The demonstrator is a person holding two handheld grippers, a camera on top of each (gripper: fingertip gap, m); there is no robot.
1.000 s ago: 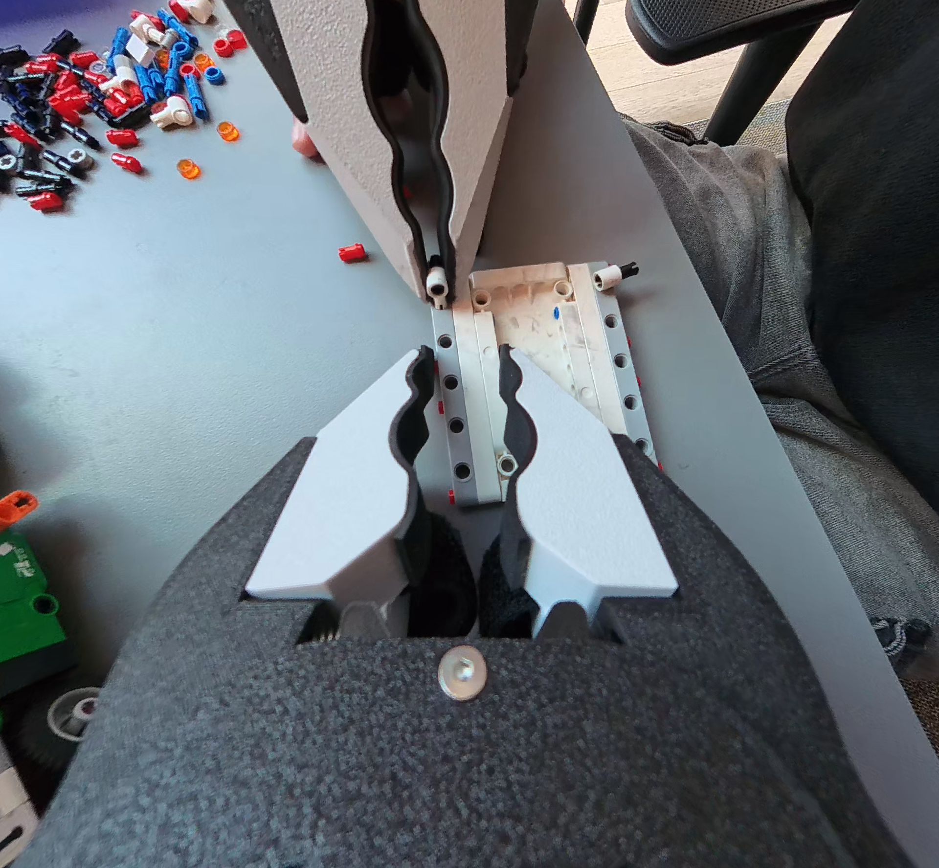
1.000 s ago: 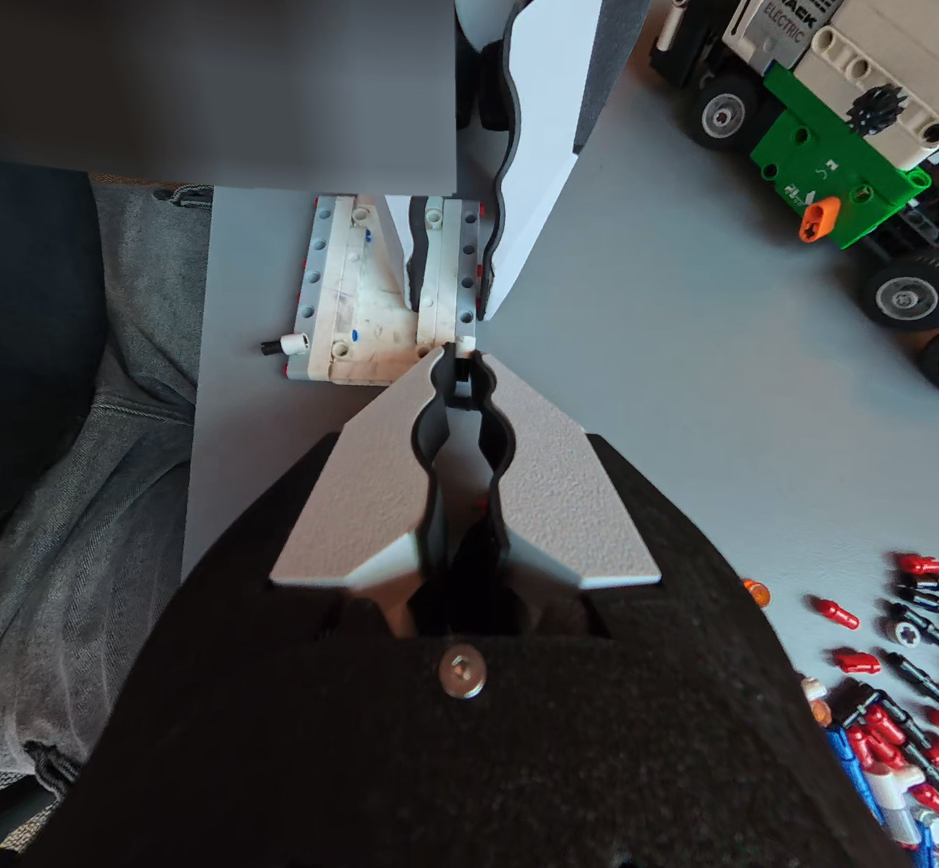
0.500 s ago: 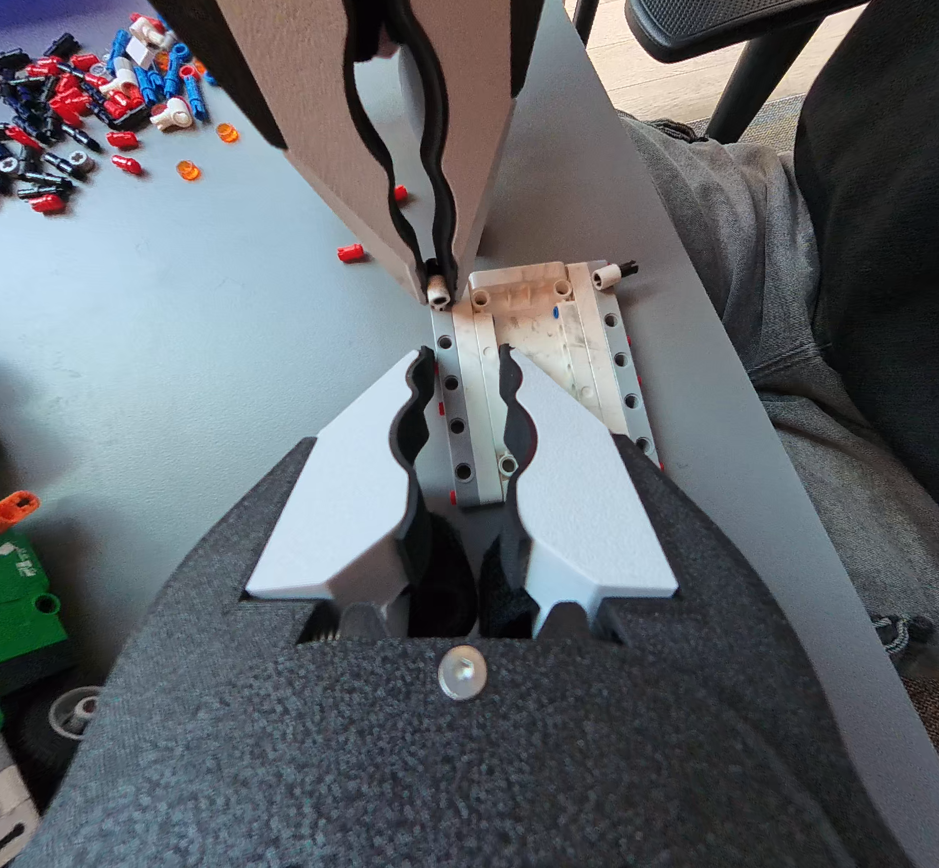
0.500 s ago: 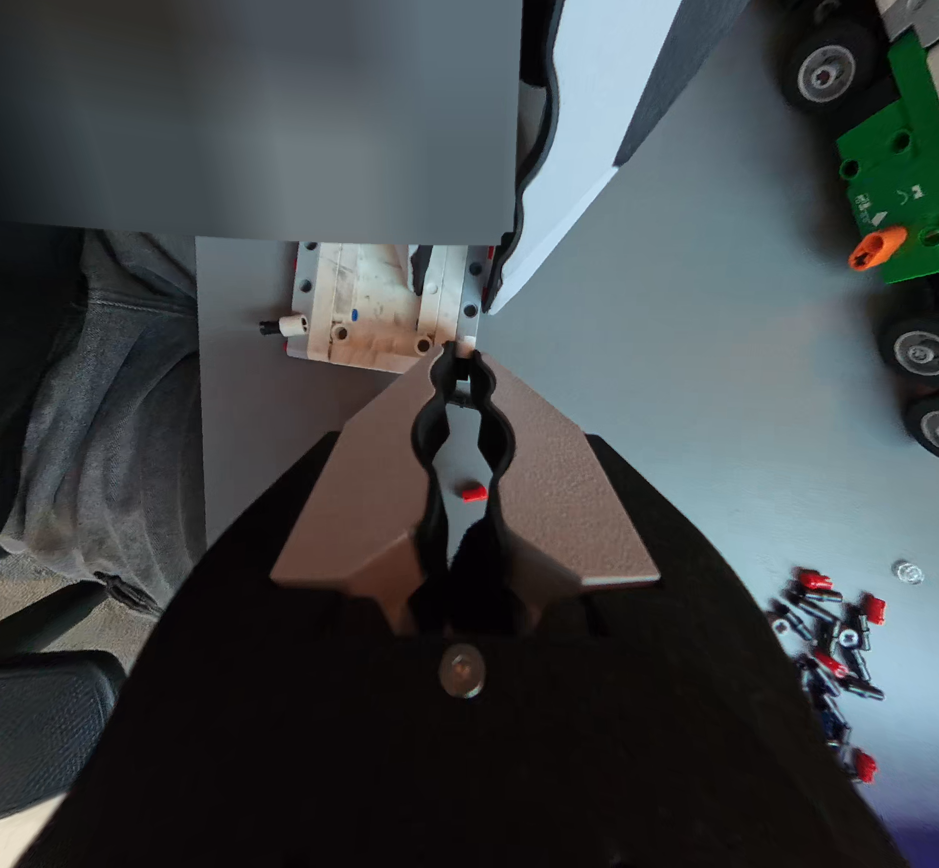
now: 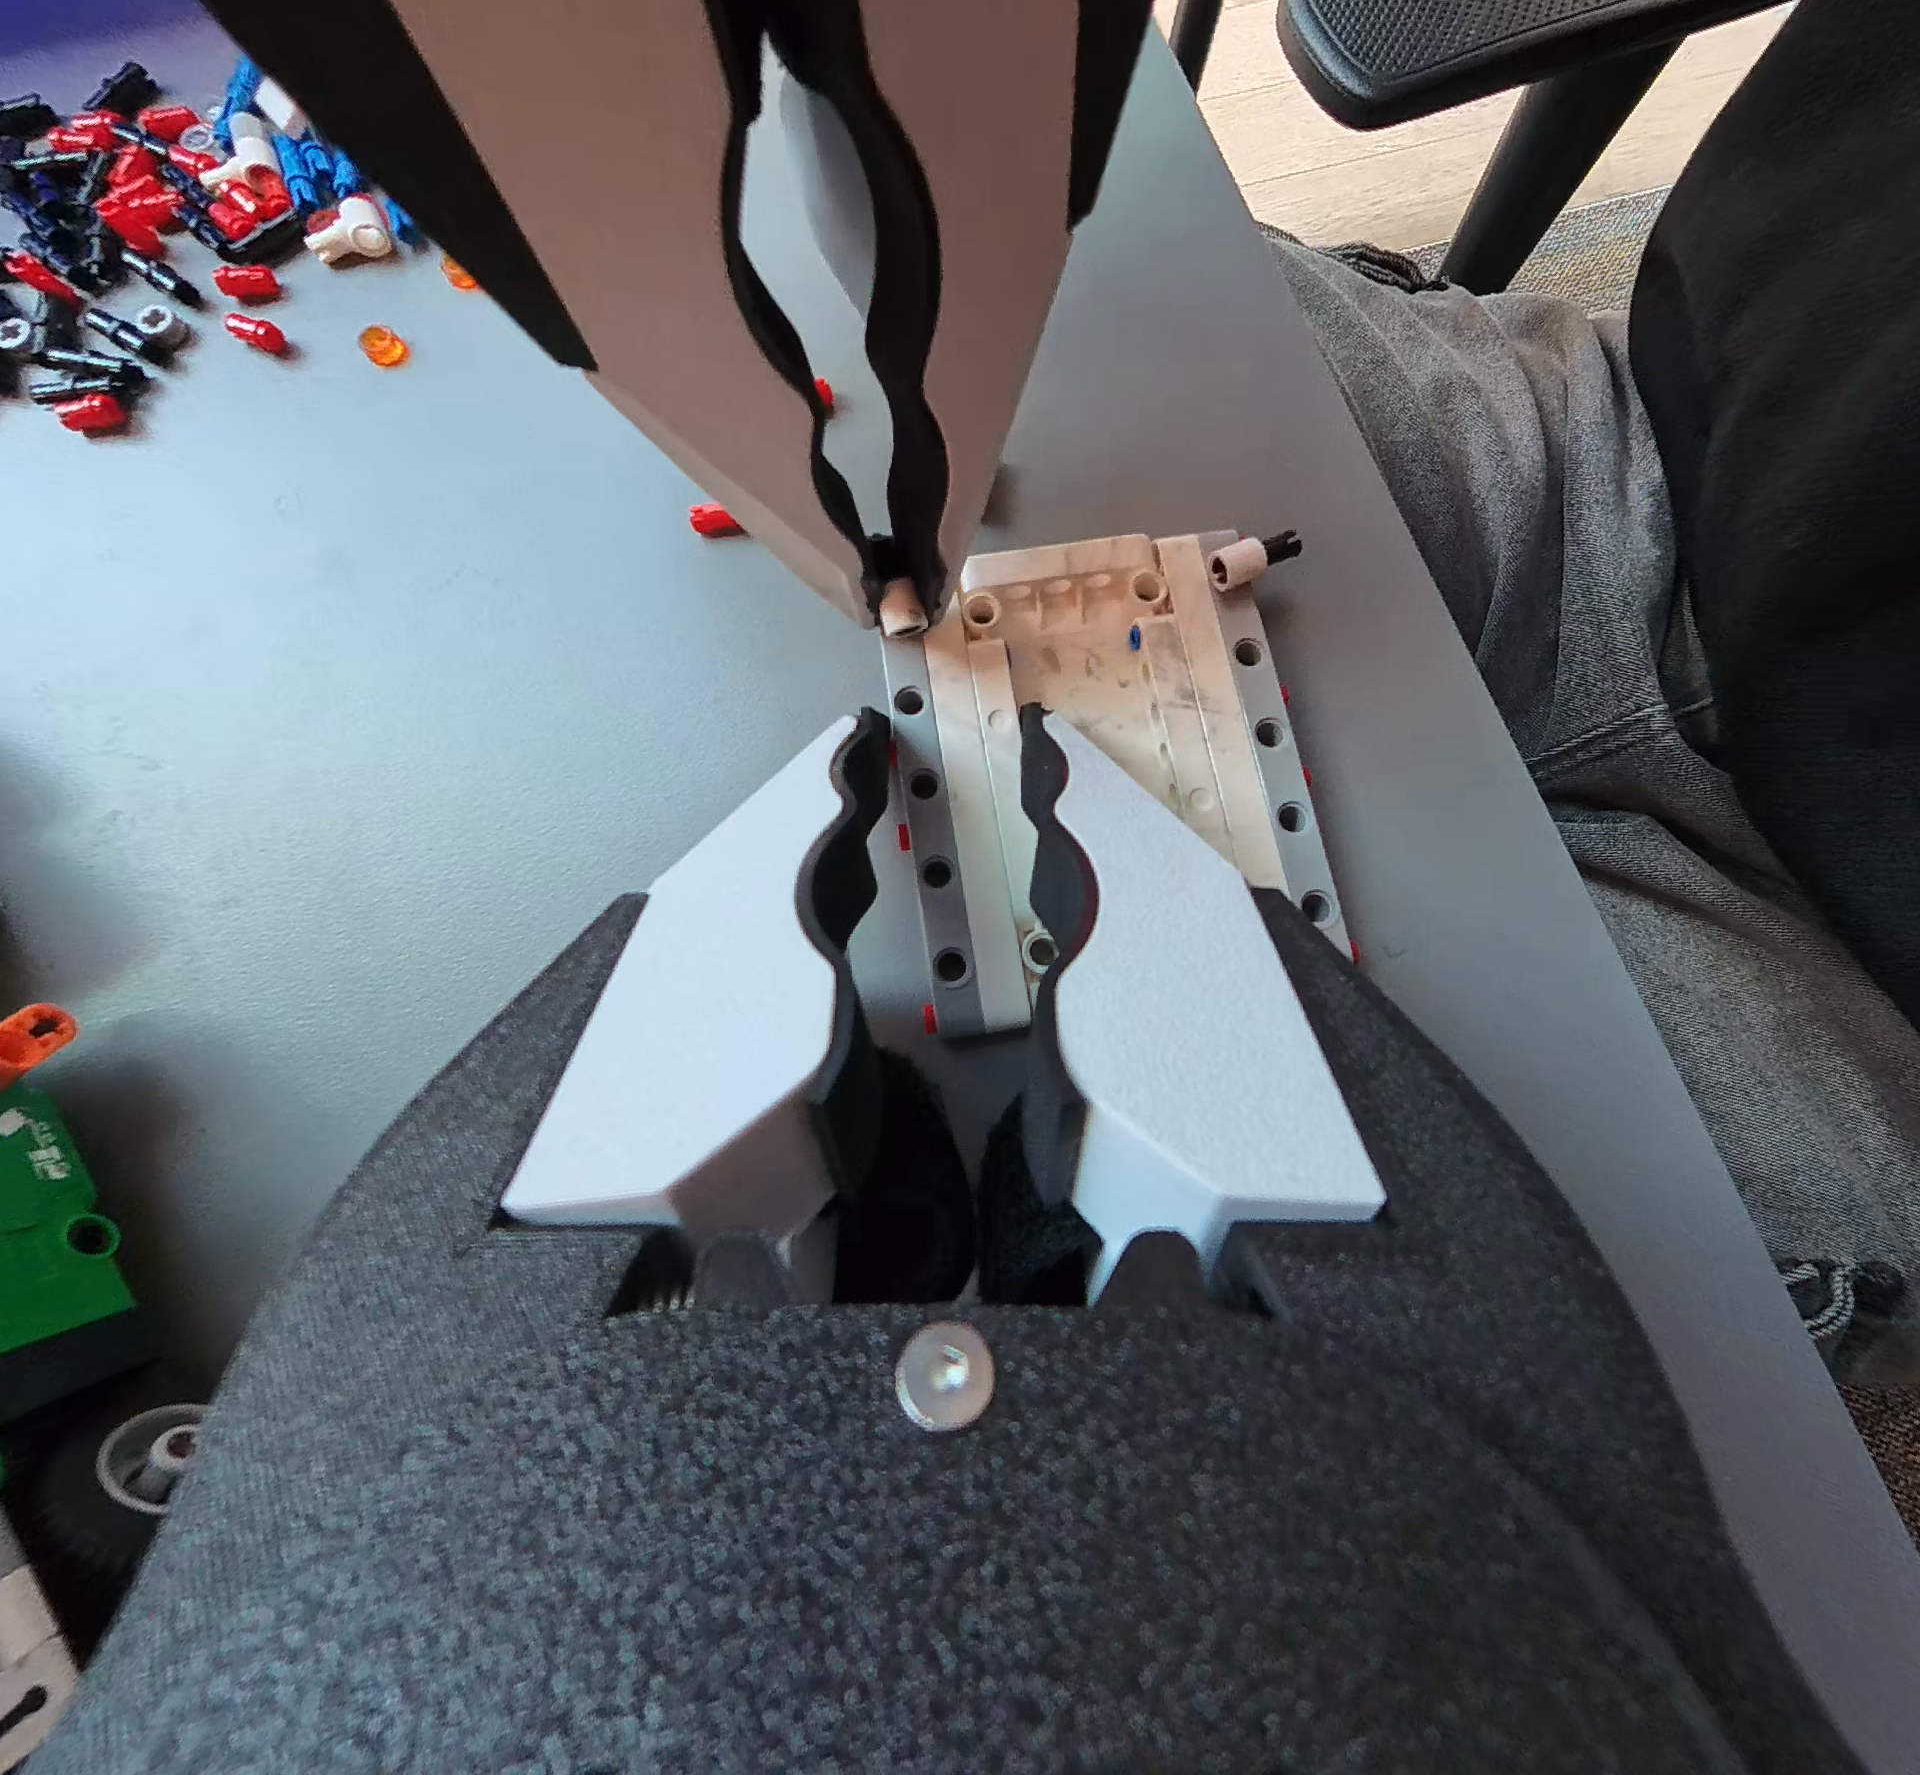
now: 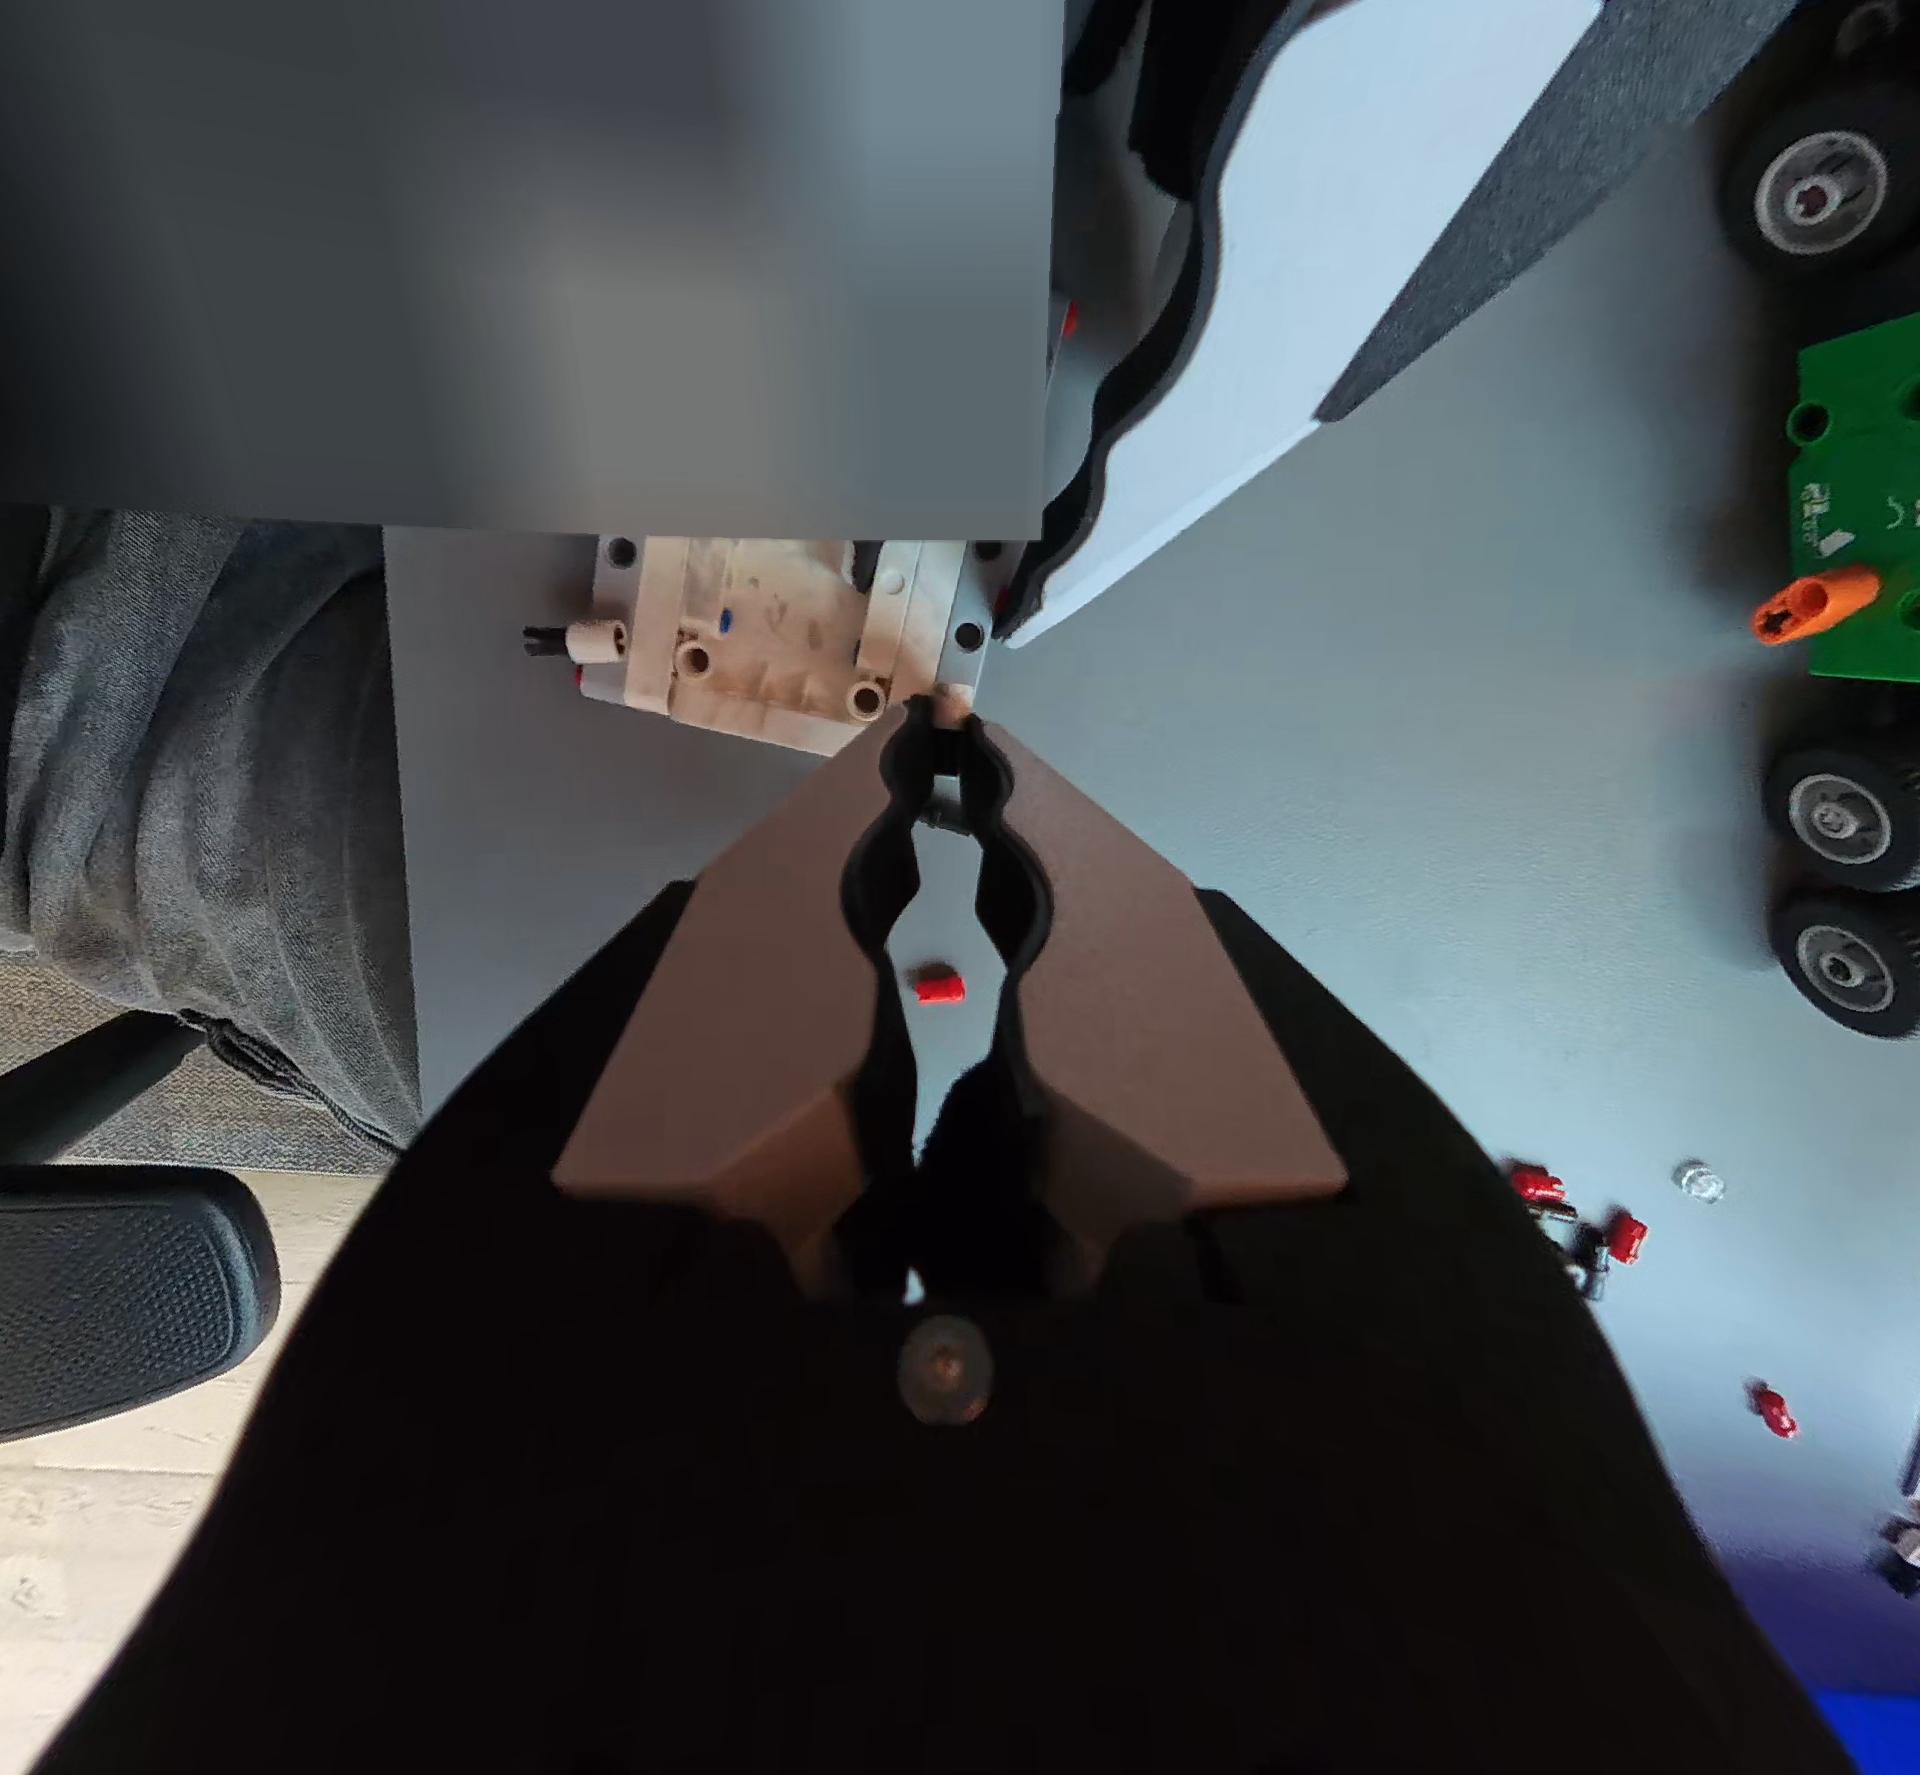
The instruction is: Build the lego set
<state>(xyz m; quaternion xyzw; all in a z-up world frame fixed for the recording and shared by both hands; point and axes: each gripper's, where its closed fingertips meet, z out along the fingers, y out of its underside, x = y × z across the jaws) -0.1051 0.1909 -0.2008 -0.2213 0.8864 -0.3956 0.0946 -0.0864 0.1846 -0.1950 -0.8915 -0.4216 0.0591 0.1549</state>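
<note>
Two grippers converge on one small assembly at the near edge of the grey table (image 5: 312, 686), right by the person's lap. Left gripper (image 5: 951, 738) has its fingers straddling the grey holed beam (image 5: 935, 842) on the left flank of the white panel assembly (image 5: 1091, 645); whether it truly pinches that beam or just brackets it, I cannot tell, there looks to be a sliver of gap on one side. Right gripper (image 5: 902, 582) comes in steeply from the far side, jaws closed on a small tan connector with a black pin (image 5: 902, 605), and that piece sits right at the far corner of the beam, touching or all but touching. A matching tan connector (image 5: 1242, 567) already pokes out of the opposite far corner, so this reads as the mirror-image step: seating the second connector. From the right wrist view the held piece (image 6: 948, 707) meets the assembly's corner (image 6: 966, 645), with a loose red pin (image 6: 938, 985) lying on the table under the fingers. Next move, by my reading: line the pin up with the end hole and push it straight in while the left side braces the beam; a skewed push could slide the whole assembly toward the table edge. Spare parts wait in a pile (image 5: 135, 198) toward the far left corner, and the green truck build (image 6: 1860, 499) stands well apart.
</note>
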